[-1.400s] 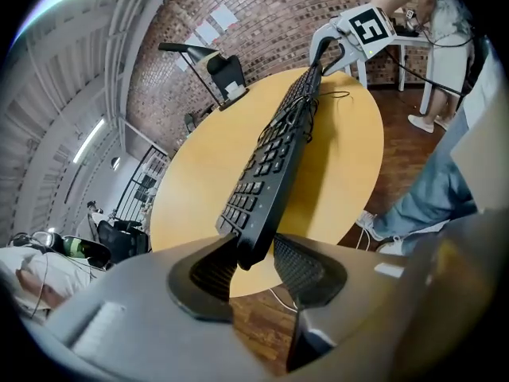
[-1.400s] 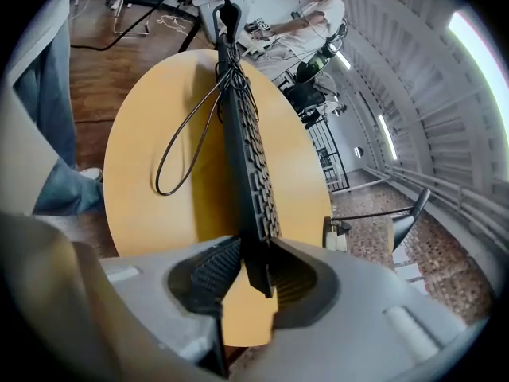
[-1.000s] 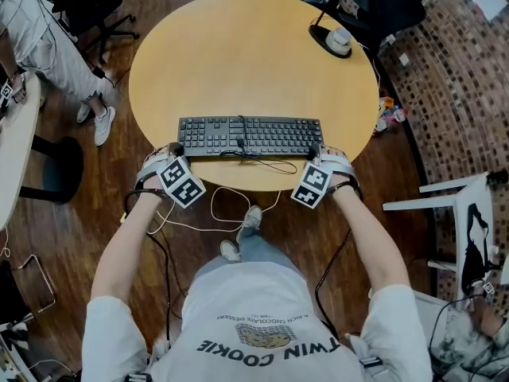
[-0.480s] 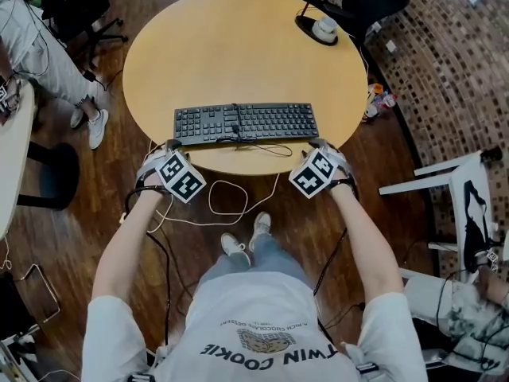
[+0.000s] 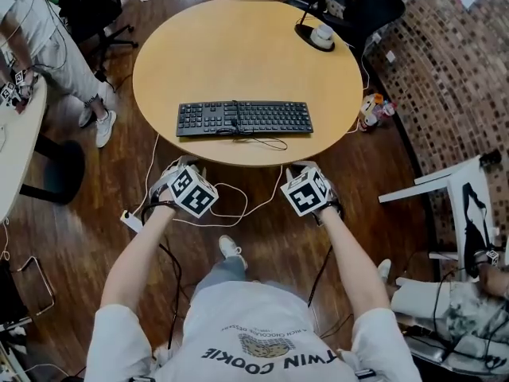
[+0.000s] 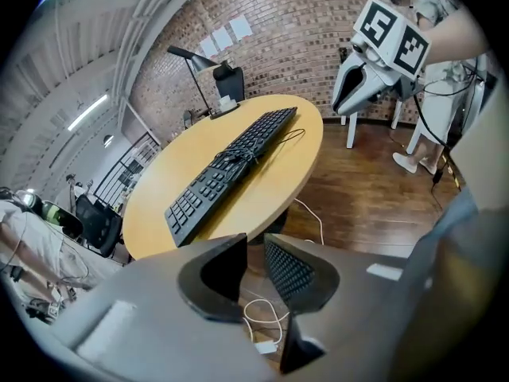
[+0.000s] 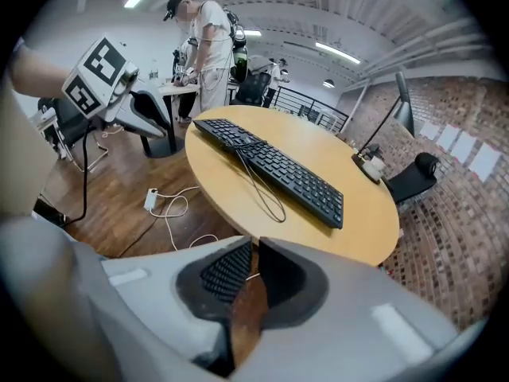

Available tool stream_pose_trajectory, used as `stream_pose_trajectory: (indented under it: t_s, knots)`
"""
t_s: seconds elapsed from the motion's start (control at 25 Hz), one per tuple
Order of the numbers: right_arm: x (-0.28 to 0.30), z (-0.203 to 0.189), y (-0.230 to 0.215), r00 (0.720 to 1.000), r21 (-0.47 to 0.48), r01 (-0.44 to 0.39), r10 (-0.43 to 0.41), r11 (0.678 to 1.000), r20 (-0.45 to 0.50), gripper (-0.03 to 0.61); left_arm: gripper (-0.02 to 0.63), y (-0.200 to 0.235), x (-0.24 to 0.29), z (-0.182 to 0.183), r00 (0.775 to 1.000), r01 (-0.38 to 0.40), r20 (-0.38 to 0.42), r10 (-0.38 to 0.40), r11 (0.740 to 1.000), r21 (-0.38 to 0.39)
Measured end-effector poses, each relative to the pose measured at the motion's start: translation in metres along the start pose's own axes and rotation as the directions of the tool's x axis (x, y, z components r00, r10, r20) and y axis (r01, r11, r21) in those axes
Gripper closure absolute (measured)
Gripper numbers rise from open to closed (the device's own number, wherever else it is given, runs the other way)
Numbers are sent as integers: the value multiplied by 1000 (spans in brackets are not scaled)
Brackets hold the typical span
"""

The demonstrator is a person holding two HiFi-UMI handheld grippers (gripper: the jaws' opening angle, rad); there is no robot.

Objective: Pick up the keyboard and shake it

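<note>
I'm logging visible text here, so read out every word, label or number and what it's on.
"TWIN COOKIE": on the person's shirt, upside down in the head view.
Smaller print above it on the shirt: too small to read.
Key legends on the keyboard: too small to read.
Papers on the brick wall: unreadable.

The head camera looks from over the person steeply down onto the whole round table [image 5: 159,62]. The left gripper [image 5: 184,167] and right gripper [image 5: 300,167] sit just off the table's near edge. Each gripper's camera rides close behind its own jaws, low beside that edge, and faces slantwise across the tabletop. Each one catches the other gripper off to one side. All three views share the keyboard [image 5: 244,118] and the tabletop.
</note>
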State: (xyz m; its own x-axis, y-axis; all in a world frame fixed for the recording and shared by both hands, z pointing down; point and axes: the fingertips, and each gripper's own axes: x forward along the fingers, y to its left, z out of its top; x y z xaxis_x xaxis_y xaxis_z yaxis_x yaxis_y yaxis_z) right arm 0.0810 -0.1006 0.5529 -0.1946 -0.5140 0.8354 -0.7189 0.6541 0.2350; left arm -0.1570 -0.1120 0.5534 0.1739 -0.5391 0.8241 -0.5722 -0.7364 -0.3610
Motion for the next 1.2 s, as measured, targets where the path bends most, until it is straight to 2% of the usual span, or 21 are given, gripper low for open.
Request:
stream_pose_trajectory:
  t_s: [0.2,0.36,0.52,0.64,0.76,0.92,1.2]
  knots:
    - [-41,-37,36,998,39,-24,22,999,52,566,591,-66,-35,7,998,55,39,-52,995,-86]
    - [-74,-60,63,993,87,-46,37,995,111,574,606,-111,-68,13,995,61,80,-51,990,-130]
    - [-114,-84,93,981,137,-88,62,987,182,577,606,-168,-107,32,982,128,165,-90,963,-239]
    - [-140,-98,111,970,187,-109,64,976,233,577,606,-206,-137,50,970,156,223,-99,954,-257]
    - [-164,-103,127,954,258,-149,70,955,292,577,606,-237,-165,64,960,166,263,-97,953,-252]
    - [-194,-99,153,925,324,-203,73,924,373,577,606,-261,-193,68,945,186,316,-86,935,-303]
    - [-222,-85,186,879,427,-291,64,856,473,577,606,-268,-225,56,922,183,386,-19,902,-391]
